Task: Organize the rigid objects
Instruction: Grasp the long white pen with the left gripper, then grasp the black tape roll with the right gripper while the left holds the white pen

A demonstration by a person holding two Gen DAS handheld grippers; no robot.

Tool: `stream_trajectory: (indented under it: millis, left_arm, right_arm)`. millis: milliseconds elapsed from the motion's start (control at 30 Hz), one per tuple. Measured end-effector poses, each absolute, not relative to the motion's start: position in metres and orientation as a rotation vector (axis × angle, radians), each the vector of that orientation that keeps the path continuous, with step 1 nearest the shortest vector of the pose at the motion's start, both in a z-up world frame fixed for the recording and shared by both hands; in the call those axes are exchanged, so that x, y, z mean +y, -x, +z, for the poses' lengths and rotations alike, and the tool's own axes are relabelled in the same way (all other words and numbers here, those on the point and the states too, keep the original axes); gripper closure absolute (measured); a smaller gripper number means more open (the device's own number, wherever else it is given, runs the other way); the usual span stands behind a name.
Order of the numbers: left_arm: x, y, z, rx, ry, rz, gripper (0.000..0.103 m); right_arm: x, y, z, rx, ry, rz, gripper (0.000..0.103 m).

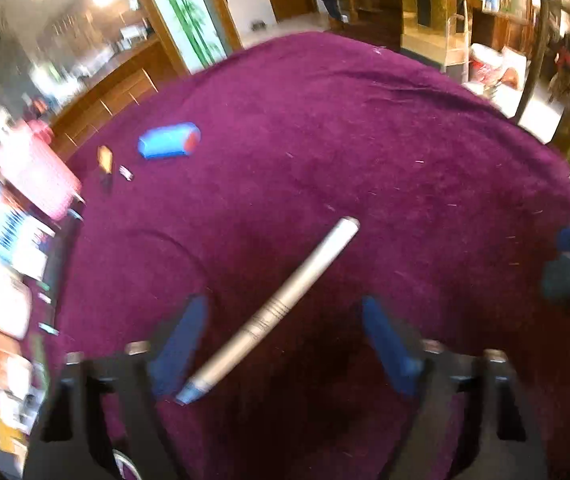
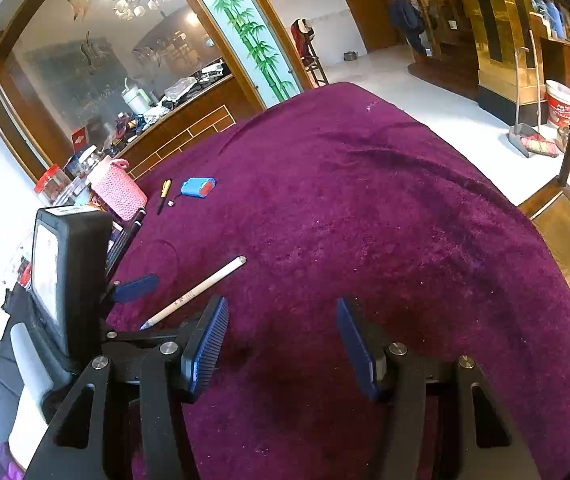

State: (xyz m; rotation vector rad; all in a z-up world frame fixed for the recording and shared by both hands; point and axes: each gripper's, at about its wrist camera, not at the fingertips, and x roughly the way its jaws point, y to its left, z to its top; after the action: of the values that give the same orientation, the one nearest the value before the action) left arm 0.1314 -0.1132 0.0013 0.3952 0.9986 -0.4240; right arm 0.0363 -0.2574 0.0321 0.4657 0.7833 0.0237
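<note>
Left edge of the worktop (image 2: 365,200), about 9 o'clock in both views: clutter pile with a pink basket (image 2: 119,194) and boxes, blurred in the left view, contents not readable.

Just right of the basket, at 10 o'clock: small yellow-black pen (image 2: 164,195), a tiny connector (image 2: 171,203), then the blue pack (image 2: 198,187) with a red end. All lying loose on the purple cloth, near each other, well apart from the tools. Whether the connector is wired to the pack is hard to tell.

Left tool (image 1: 283,344): jaws wide, nothing gripped. White marker (image 1: 273,312) lies diagonally between the pads, blue tip at 7 o'clock near the left pad (image 1: 183,344), cap end toward 1 o'clock. Looks like it rests on the cloth, not held; contact with the left pad can't be confirmed. Left view is motion-blurred.

Right tool (image 2: 283,340): jaws wide, empty, over bare cloth. Marker sits at its 10 o'clock, just beside its left pad (image 2: 209,344); left tool's body is at 9 o'clock.

Progress, my read: early. Nothing visibly sorted on the cloth; marker, pen and pack are all loose. The left tool seems lined up for a marker grasp. Destination is probably the basket side, but that's a guess.
</note>
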Motion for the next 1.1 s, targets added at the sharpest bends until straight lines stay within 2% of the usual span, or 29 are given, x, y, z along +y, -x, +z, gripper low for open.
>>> stream_trajectory:
  millis: [67,100,333,633,900,933,1000,1033,1067,1100]
  left_arm:
    - [-0.108,-0.127,0.004,1.051,-0.322,-0.476,0.092]
    - [-0.107,-0.124,0.005,1.052,-0.335,-0.463,0.096]
    - [-0.054,-0.078,0.036,1.047,-0.132,-0.496,0.096]
    - [0.090,0.025,0.109,0.913,0.038,-0.334,0.096]
    - [0.165,0.065,0.101,0.889,0.058,-0.152,0.096]
    - [0.169,0.070,0.098,0.893,0.064,-0.144,0.096]
    - [0.175,0.075,0.092,0.903,0.077,-0.138,0.096]
    - [0.178,0.076,0.090,0.906,0.080,-0.136,0.096]
    - [0.181,0.075,0.086,0.910,0.091,-0.137,0.096]
    - [0.185,0.078,0.084,0.913,0.101,-0.139,0.096]
  right_arm:
    - [-0.257,-0.037,0.031,0.786,-0.464,0.025,0.042]
    - [-0.256,-0.037,0.031,0.785,-0.458,0.025,0.042]
    - [-0.239,-0.036,0.030,0.777,-0.400,0.080,0.043]
    - [-0.153,-0.048,0.039,0.881,-0.337,0.374,0.042]
    - [-0.036,-0.078,0.029,0.994,-0.155,0.457,0.042]
    - [-0.025,-0.080,0.022,1.013,-0.118,0.431,0.044]
    - [-0.015,-0.084,0.010,1.044,-0.083,0.409,0.063]
    - [-0.012,-0.087,0.004,1.064,-0.070,0.398,0.078]
    - [-0.012,-0.087,0.000,1.067,-0.067,0.386,0.086]
    - [-0.015,-0.086,0.000,1.061,-0.076,0.383,0.089]
